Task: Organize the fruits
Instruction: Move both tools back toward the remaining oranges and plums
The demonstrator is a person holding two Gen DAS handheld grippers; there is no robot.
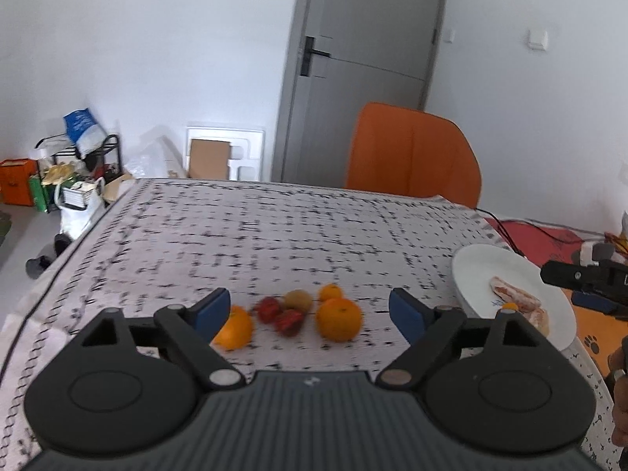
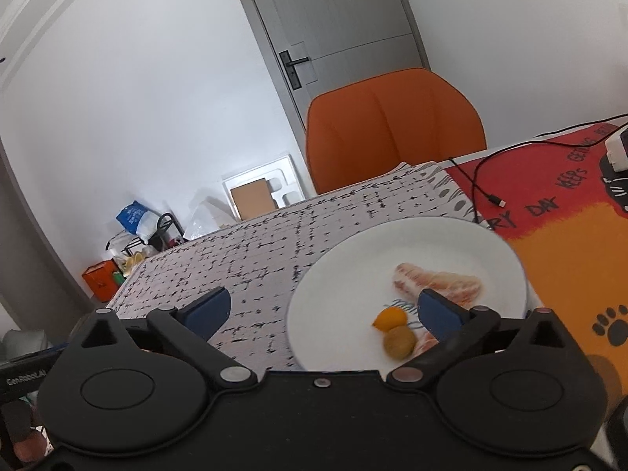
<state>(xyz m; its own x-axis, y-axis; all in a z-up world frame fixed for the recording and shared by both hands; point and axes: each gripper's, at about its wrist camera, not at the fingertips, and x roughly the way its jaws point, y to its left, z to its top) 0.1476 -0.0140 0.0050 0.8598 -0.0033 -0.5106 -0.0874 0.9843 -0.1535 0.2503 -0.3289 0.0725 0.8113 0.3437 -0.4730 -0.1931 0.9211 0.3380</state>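
Only the left wrist view shows the loose fruit on the patterned tablecloth [image 1: 274, 231]: two oranges [image 1: 339, 319], a kiwi [image 1: 298, 300] and red fruits [image 1: 289, 322], between the wide, empty left gripper [image 1: 310, 310]. The right wrist view shows the white plate [image 2: 353, 259] with a kiwi [image 2: 399, 342], small orange [image 2: 390, 318] and peeled segments [image 2: 435, 282]; the right gripper [image 2: 325, 310] is spread wide, holding nothing.

- Setting: room in a home, used as a dining or living space.
- Desk [image 1: 274, 227] covered with a patterned cloth; a red and orange mat with paw prints [image 2: 569, 243] lies beside it.
- Orange upholstered chair [image 1: 412, 149] stands at the far edge of the desk.
- Grey interior door [image 1: 365, 59] with a lever handle; plain white walls and a wall switch [image 1: 537, 39].
- Household clutter on the floor by the wall: bags [image 1: 84, 129], an orange box [image 1: 15, 180], foam packaging [image 1: 225, 153].
- White plate [image 2: 353, 274] with fruit on the desk.
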